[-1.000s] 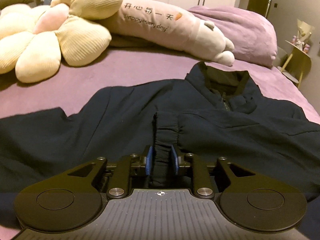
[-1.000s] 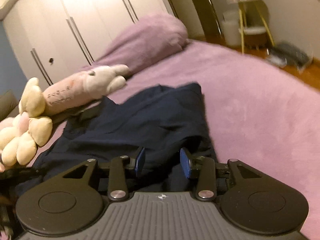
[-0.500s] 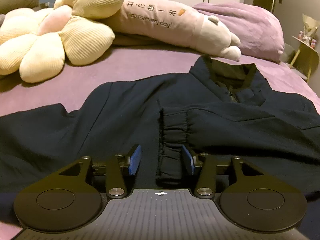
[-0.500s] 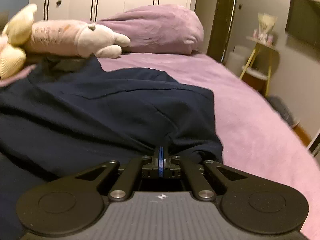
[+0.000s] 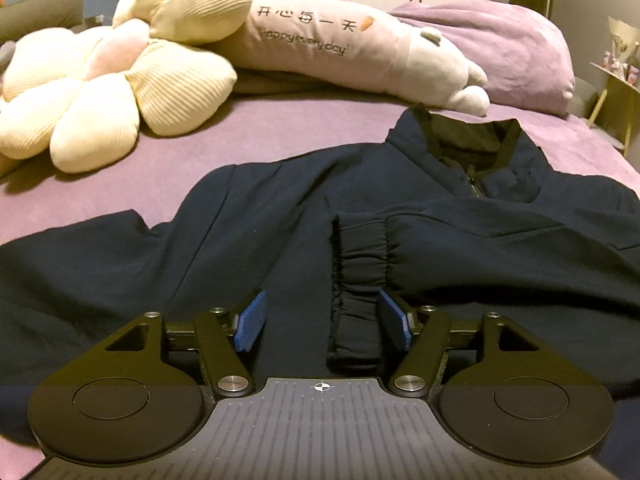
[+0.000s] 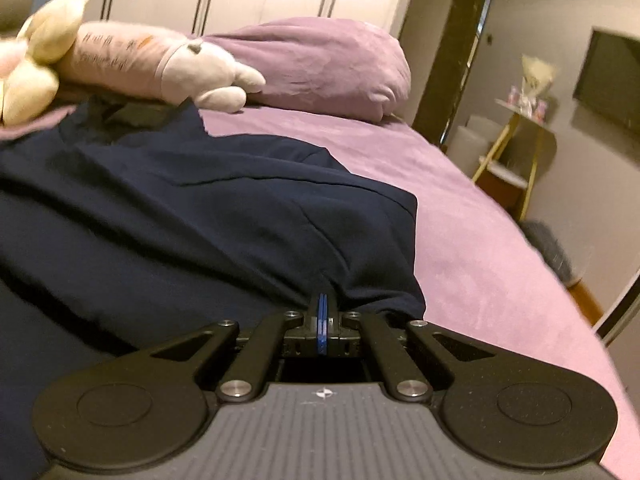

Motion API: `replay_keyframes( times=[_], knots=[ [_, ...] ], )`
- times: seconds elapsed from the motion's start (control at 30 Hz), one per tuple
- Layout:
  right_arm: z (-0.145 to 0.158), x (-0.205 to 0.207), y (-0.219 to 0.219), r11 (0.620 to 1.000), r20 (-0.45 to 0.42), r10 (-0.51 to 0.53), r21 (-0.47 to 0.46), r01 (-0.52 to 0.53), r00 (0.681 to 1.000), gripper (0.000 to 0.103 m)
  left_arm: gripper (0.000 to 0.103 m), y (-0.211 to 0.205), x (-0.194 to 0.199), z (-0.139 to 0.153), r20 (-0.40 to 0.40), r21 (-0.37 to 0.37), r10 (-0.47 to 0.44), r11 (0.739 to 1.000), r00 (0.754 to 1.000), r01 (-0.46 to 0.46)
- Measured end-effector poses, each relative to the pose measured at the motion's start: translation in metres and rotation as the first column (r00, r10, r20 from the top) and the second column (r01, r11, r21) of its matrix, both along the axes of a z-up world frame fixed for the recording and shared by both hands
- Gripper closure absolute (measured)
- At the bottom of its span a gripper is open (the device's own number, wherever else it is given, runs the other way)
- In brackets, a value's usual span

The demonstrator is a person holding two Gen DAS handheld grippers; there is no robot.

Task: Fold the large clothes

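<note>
We have one sleeve [image 5: 360,276] folded across the jacket [image 5: 248,248] on the bed [image 5: 280,128], its cuff between our left hand-held gripper's [image 5: 324,322] just-opened jaws, while our right hand-held gripper [image 6: 322,322] stays pinched on the jacket's edge; the other sleeve and body folds remain.

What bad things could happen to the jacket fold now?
1. The left gripper has just been opening, and the sleeve cuff lies loose between its fingers, so pulling away might drag it askew.
2. The right gripper is shut at the jacket edge; the pinch looks thin and may slip.
</note>
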State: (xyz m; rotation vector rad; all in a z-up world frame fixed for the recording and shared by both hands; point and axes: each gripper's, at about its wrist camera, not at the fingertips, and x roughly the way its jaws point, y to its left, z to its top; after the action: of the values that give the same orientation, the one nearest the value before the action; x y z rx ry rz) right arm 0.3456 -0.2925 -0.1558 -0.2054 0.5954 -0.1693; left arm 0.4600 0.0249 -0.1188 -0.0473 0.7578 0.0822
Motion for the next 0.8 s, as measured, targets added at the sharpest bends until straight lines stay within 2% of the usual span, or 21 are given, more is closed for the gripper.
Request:
replay_keyframes(
  times=[0.13, 0.33, 0.4, 0.57, 0.67, 0.7, 0.77, 0.8],
  knots=[
    [-0.002, 0.003, 0.004, 0.998, -0.007, -0.001, -0.064, 0.0, 1.0, 0.103, 0.027, 0.002, -0.002, 0.002, -0.008, -0.02, 0.006, 1.0, 1.0, -0.006],
    [-0.004, 0.003, -0.007, 0.998, -0.009, -0.041, -0.051, 0.041, 0.999, 0.103, 0.025, -0.004, -0.003, 0.001, -0.009, -0.005, -0.002, 1.0, 1.0, 0.002],
    [-0.005, 0.004, -0.005, 0.997, -0.014, -0.038, -0.067, 0.037, 0.999, 0.103, 0.02, -0.003, -0.002, -0.001, -0.016, -0.011, 0.003, 1.0, 1.0, -0.003],
    [-0.007, 0.007, 0.003, 0.992, -0.04, -0.03, -0.125, 0.025, 0.999, 0.103, 0.007, 0.012, 0.001, -0.003, -0.067, -0.05, -0.006, 0.999, 0.998, 0.002],
    [0.003, 0.003, 0.007, 0.991, -0.04, -0.026, -0.129, 0.021, 0.999, 0.103, 0.005, 0.025, -0.005, 0.005, -0.109, -0.083, -0.002, 0.997, 0.994, -0.007],
    [0.01, -0.003, 0.008, 0.992, -0.026, -0.038, -0.12, 0.035, 0.999, 0.102, 0.005, 0.029, -0.01, 0.008, -0.111, -0.099, 0.001, 0.995, 0.994, -0.012],
    [0.027, -0.023, 0.014, 0.996, 0.028, -0.039, -0.084, 0.041, 0.999, 0.091, 0.005, 0.041, -0.026, 0.018, -0.11, -0.153, 0.004, 0.988, 0.994, -0.021],
    [0.037, -0.039, 0.019, 0.999, 0.062, -0.03, -0.042, 0.032, 0.998, 0.081, 0.005, 0.051, -0.041, 0.023, -0.091, -0.199, -0.005, 0.98, 0.996, -0.013]
  ],
)
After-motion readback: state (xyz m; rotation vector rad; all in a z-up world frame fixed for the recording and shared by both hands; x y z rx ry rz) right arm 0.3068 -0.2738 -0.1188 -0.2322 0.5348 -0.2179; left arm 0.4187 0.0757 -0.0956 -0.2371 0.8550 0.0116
